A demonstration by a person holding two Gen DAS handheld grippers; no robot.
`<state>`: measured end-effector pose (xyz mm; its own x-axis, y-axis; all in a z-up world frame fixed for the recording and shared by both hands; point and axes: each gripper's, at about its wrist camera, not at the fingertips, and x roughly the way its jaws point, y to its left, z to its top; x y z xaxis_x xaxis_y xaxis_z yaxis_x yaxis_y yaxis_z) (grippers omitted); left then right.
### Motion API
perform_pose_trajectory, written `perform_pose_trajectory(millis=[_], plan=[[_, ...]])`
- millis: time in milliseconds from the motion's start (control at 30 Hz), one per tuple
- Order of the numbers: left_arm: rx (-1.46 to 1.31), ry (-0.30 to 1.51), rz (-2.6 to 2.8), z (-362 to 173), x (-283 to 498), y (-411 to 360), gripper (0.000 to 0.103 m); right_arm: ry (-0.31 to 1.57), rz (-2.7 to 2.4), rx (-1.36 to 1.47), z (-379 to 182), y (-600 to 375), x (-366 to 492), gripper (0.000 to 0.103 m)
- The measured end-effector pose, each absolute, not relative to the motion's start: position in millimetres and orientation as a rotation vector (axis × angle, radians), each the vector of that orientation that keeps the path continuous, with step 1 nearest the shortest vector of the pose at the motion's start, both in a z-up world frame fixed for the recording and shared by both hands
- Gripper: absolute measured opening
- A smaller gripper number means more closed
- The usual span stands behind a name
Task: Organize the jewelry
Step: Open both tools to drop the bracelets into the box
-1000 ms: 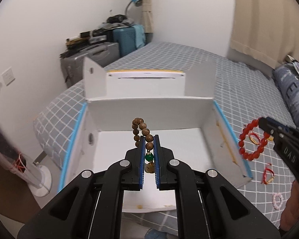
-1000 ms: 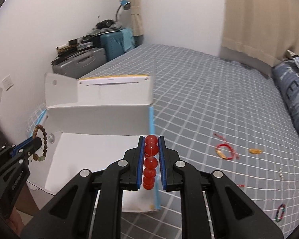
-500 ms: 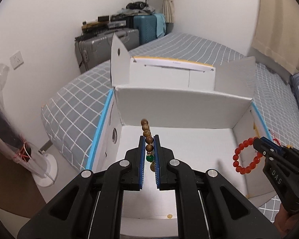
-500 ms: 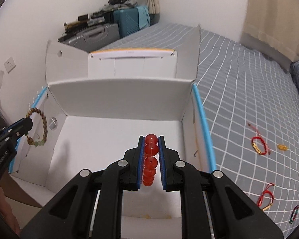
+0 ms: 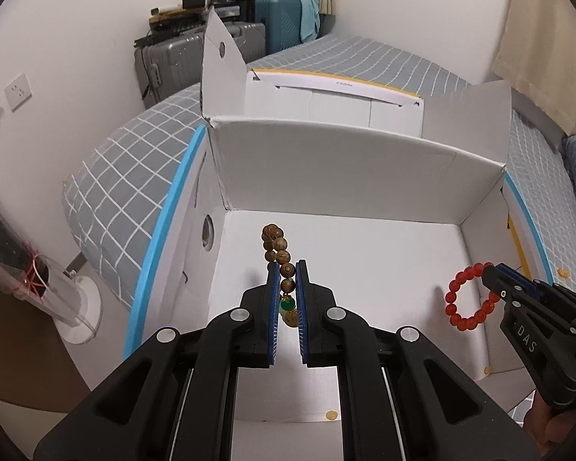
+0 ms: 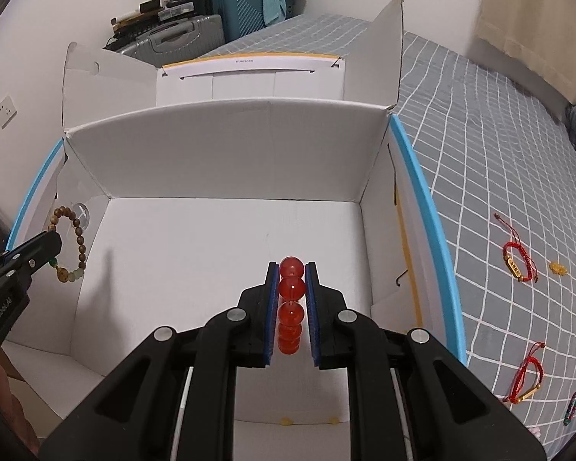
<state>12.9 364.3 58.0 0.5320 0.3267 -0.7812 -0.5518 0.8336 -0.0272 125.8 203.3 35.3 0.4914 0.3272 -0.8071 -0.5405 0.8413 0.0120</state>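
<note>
Left gripper (image 5: pixel 287 269): clamped on wooden bracelet (image 5: pixel 278 249), above the box (image 5: pixel 326 176) floor.
Right gripper (image 6: pixel 292 269): clamped on red bracelet (image 6: pixel 291 288), above the box floor.

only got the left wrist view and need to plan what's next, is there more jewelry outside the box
Observer: Yes. The right wrist view shows a red cord bracelet lying on the bed to the right of the box.
Operator: just that one
Observer: No, a second red cord bracelet lies nearer the camera, and a dark beaded bracelet sits at the lower right edge.
Operator: how is my wooden bracelet hanging
Observer: From the right wrist view, the wooden bracelet hangs as an open loop from the left hand-held gripper, in front of the box's left wall.
</note>
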Motion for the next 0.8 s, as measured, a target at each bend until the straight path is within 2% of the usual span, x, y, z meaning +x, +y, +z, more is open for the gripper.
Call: perform_pose_trajectory(millis=[67, 100, 133, 167, 200, 233, 300, 333, 433, 533, 600, 667, 800], plan=[[-0.287, 0.872, 0.53, 56, 14, 363, 0.009, 0.922, 0.535, -0.259, 34, 205, 126, 0.013], [-0.291, 0.878, 0.527, 55, 15, 363, 0.014, 0.925, 0.537, -0.255, 34, 205, 126, 0.014], [-0.294, 0.883, 0.527, 54, 15, 363, 0.019, 0.92, 0.537, -0.252, 34, 205, 126, 0.014], [-0.296, 0.881, 0.531, 54, 14, 362, 0.034, 0.91, 0.535, -0.25, 36, 205, 125, 0.014], [-0.292, 0.87, 0.537, 56, 13, 361, 0.047, 0.901, 0.535, -0.247, 39, 204, 124, 0.018], [-0.287, 0.859, 0.542, 57, 12, 360, 0.051, 0.902, 0.543, -0.24, 40, 203, 123, 0.024], [-0.282, 0.839, 0.547, 62, 9, 359, 0.068, 0.895, 0.551, -0.219, 44, 200, 123, 0.05], [-0.28, 0.831, 0.55, 63, 7, 359, 0.072, 0.886, 0.547, -0.209, 46, 198, 122, 0.053], [-0.274, 0.824, 0.557, 65, 4, 358, 0.076, 0.871, 0.537, -0.208, 51, 197, 122, 0.065], [-0.273, 0.817, 0.562, 67, 3, 359, 0.087, 0.85, 0.526, -0.21, 56, 194, 120, 0.077], [-0.262, 0.808, 0.575, 68, 1, 358, 0.096, 0.838, 0.518, -0.208, 59, 192, 119, 0.089], [-0.26, 0.802, 0.575, 70, -1, 358, 0.097, 0.816, 0.513, -0.198, 62, 189, 117, 0.095], [-0.261, 0.799, 0.581, 71, -3, 358, 0.097, 0.794, 0.504, -0.196, 68, 185, 113, 0.095]])
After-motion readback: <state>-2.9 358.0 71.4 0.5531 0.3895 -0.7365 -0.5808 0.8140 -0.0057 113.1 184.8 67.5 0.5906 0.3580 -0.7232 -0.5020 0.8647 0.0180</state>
